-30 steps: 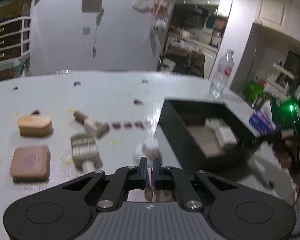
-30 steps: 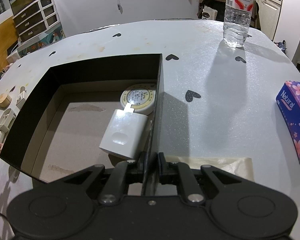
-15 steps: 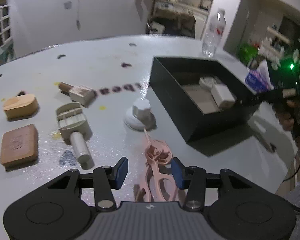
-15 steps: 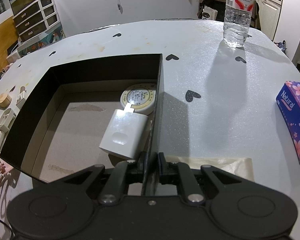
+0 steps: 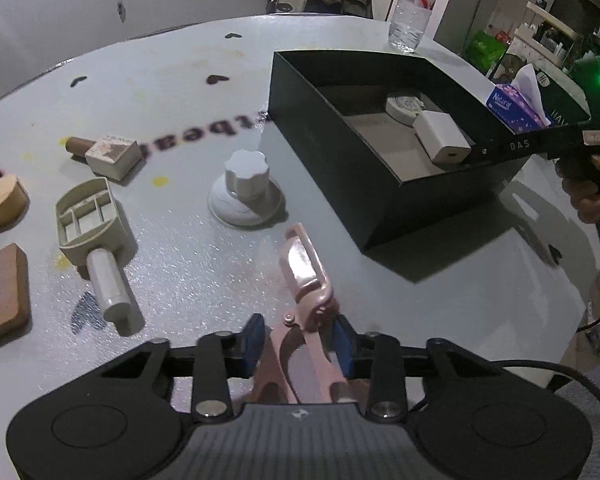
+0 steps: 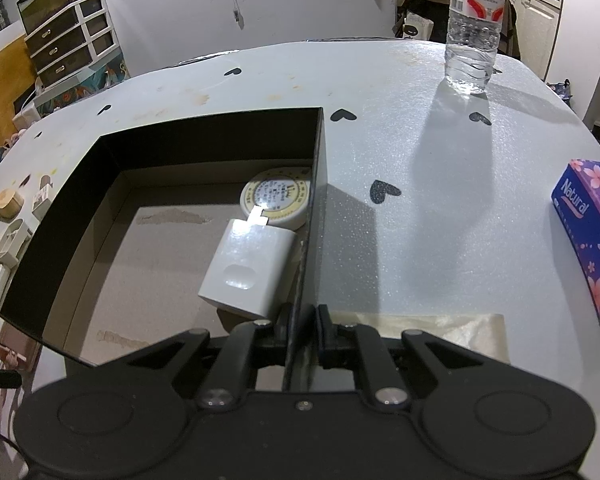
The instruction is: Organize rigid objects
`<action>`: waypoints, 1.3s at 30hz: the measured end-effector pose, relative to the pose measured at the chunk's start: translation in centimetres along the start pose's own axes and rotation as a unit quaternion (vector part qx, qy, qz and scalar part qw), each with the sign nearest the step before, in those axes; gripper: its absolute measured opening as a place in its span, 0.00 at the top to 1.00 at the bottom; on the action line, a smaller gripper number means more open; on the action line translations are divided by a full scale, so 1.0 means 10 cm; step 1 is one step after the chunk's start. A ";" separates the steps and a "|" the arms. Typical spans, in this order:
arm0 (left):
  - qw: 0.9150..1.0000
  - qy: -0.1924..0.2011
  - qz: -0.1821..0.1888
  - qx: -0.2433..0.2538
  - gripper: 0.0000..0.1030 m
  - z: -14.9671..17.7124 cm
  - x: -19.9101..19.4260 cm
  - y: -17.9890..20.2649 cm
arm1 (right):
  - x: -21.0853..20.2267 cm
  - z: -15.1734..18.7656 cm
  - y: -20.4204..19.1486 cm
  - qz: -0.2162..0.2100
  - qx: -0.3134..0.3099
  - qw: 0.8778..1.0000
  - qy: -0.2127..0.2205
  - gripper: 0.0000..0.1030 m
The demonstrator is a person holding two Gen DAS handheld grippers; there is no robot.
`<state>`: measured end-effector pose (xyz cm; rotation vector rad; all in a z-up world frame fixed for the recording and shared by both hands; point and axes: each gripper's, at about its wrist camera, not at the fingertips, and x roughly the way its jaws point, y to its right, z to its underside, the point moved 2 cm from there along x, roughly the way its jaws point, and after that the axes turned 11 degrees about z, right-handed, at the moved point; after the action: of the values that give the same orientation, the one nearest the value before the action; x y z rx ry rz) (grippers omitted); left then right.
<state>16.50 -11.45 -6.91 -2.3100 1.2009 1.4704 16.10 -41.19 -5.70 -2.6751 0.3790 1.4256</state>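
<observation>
Pink clamp tool (image 5: 305,280) lies on the table (image 5: 180,92), its long axis running away from the left gripper (image 5: 299,342), head toward the black box (image 5: 364,184); spread fingers straddle its handles. Right view: right gripper (image 6: 300,322) pinches the box's wall, white charger (image 6: 250,266) inside

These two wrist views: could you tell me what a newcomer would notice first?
Probably the black box mid-table, its near wall pinched by the right gripper, with a white charger and round tin inside. Next, the pink clamp tool lying between the left gripper's open jaws.
</observation>
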 end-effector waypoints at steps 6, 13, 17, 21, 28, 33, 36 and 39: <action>0.999 0.033 -0.015 -0.007 0.71 -0.03 -0.07 -0.02 | 0.00 0.00 0.00 0.000 0.000 1.000 0.000 0.88; 0.992 0.125 -0.026 -0.017 0.71 -0.33 -0.39 0.05 | 0.00 0.00 0.00 0.000 0.000 1.000 0.000 0.88; 0.986 0.167 -0.010 -0.014 0.71 -0.60 -0.45 0.18 | 0.00 0.00 0.00 0.000 0.000 1.000 0.000 0.88; 0.982 0.186 0.027 -0.013 0.71 -0.90 -0.33 0.38 | 0.00 0.00 0.00 0.000 0.000 1.000 0.000 0.88; 0.984 0.164 0.057 -0.038 0.70 -1.32 0.19 0.62 | 0.00 0.00 0.00 0.000 0.001 1.000 0.000 0.88; 0.990 0.118 0.046 -0.061 0.70 -1.45 0.65 0.62 | -0.01 0.00 -0.01 -0.001 0.002 1.000 0.001 0.88; 0.992 0.094 0.043 -0.068 0.70 -1.49 0.83 0.61 | -0.01 0.00 -0.01 -0.001 0.002 1.000 0.001 0.88; 0.994 0.083 0.030 -0.068 0.70 -1.50 0.96 0.60 | -0.01 0.00 -0.01 -0.001 0.002 1.000 0.001 0.88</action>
<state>24.73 -28.30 -5.48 -2.5523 1.2568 1.4470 16.07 -41.10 -5.64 -2.6743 0.3788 1.4193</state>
